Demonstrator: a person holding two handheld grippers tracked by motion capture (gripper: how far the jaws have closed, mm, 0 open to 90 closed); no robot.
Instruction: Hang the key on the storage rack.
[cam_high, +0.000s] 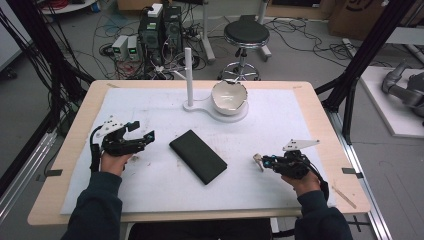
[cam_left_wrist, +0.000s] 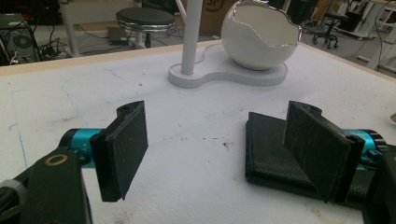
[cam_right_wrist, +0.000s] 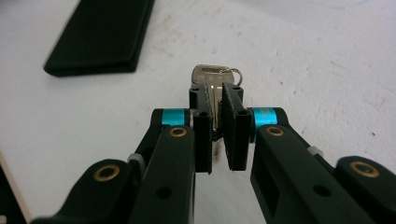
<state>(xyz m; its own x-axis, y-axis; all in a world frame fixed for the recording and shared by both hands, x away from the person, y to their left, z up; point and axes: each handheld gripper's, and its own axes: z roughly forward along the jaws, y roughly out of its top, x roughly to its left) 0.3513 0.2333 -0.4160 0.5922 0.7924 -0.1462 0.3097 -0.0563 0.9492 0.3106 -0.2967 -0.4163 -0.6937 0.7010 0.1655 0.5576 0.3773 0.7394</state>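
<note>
A metal key (cam_right_wrist: 212, 77) with a thin wire ring through its flat, rounded head sits clamped between the fingers of the right gripper (cam_right_wrist: 215, 100), near the right edge of the tabletop (cam_high: 70, 145), toward the front. The right gripper view shows faint stamped marks on the key's head, too small to read; from the high view the key (cam_high: 258, 161) is a pale fleck at the gripper's tip (cam_high: 262, 161). The left gripper (cam_high: 142, 140), near the left edge, holds its fingers wide apart with nothing between them. Its own camera shows the finger pads (cam_left_wrist: 130, 149) as flat, finely roughened black plates on blue-ringed mounts. At the middle of the white, scuffed sheet covering the tabletop lies a black case (cam_high: 198, 156), flat, oblong and round-edged, with a woven-looking grain in the left gripper view (cam_left_wrist: 271, 154). Toward the far edge a glossy white egg-shaped bowl (cam_high: 229, 97) with a jagged rim rests on a white base (cam_high: 240, 115) carrying an upright white post (cam_high: 189, 75).
</note>
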